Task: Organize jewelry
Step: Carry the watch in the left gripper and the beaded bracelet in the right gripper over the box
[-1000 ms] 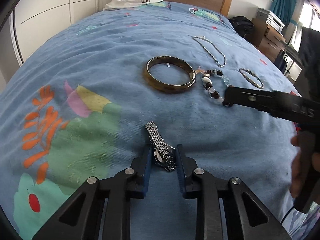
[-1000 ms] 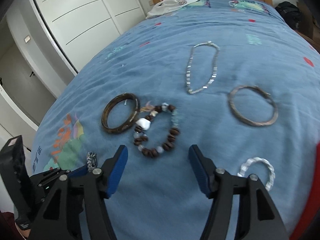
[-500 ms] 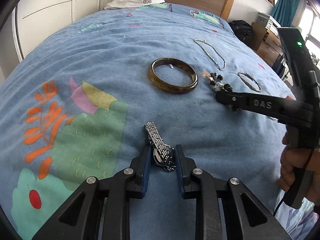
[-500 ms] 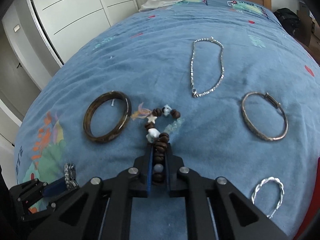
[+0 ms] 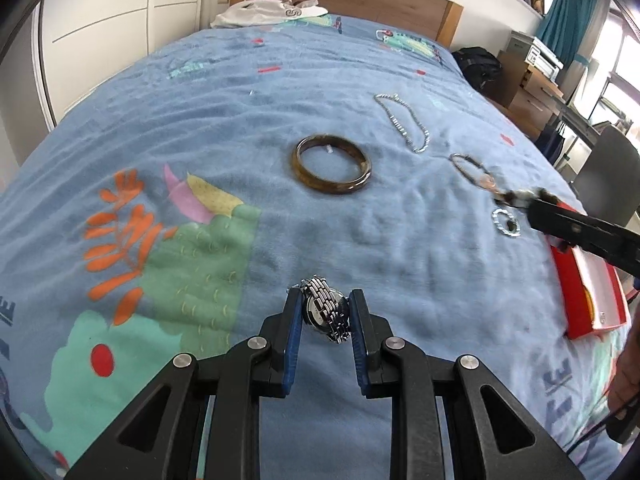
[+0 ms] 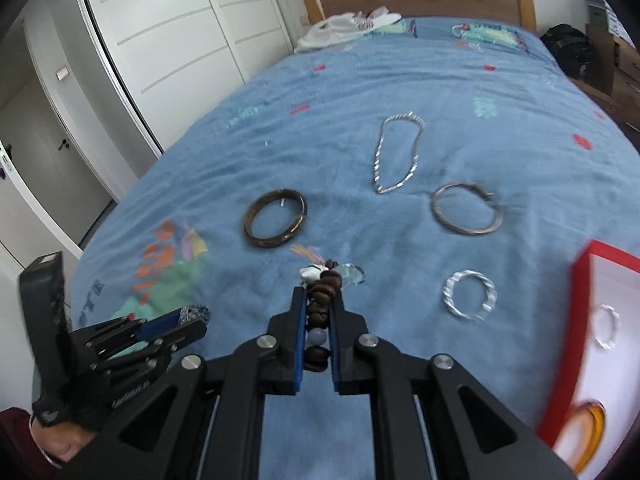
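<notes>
Your right gripper point(image 6: 318, 322) pinched the limp, light beaded bracelet point(image 6: 322, 300) by its wooden beads above the bedspread point(image 6: 320, 128), loose end dangling, while your left gripper point(image 5: 322, 314) clamped the heavier, slippery metal watch point(image 5: 325, 314) across its case.

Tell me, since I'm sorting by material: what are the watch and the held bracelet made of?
Watch: apparently polished metal; shiny silver links in the left gripper. Beaded bracelet: likely wooden brown beads, some pale glassy ones, in the right gripper.
</notes>
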Tool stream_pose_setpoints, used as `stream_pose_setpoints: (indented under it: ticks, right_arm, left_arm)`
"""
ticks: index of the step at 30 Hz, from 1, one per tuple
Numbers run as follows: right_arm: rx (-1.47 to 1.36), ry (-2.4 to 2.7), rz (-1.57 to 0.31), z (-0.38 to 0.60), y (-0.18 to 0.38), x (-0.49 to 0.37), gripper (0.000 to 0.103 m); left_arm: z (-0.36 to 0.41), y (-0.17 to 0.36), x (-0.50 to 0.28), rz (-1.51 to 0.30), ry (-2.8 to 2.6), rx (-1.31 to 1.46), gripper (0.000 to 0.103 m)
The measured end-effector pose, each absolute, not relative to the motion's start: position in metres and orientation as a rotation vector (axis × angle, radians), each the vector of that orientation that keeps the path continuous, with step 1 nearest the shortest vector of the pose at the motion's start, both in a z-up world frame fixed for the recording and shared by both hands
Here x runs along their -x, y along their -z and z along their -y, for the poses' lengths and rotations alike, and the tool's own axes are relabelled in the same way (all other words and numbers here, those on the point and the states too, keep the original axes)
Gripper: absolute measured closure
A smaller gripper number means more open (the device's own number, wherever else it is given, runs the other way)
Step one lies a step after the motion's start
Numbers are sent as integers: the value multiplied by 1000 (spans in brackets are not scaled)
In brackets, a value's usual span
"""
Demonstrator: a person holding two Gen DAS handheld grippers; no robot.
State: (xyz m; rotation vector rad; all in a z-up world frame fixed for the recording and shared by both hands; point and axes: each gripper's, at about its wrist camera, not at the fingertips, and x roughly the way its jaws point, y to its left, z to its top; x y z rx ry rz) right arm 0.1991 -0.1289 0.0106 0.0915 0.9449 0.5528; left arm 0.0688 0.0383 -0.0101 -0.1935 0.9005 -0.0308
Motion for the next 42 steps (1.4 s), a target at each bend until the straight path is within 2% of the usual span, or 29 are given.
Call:
stream_pose_setpoints:
  ticks: [12, 23, 30, 42]
  right_arm:
    - [-121, -384, -847, 235, -72, -135, 93]
    - [-139, -194, -795, 341, -97, -112, 93]
    - [-164, -154, -837, 375, -72, -124, 93]
    - [-216, -138, -952, 406, 1, -152, 93]
  left_arm:
    - [12, -43, -52, -833, 164, 168, 80]
    - [97, -75, -70, -795, 354, 124, 80]
    - [164, -74, -92, -813, 473, 93, 80]
    - [268, -20, -134, -926, 591, 28, 80]
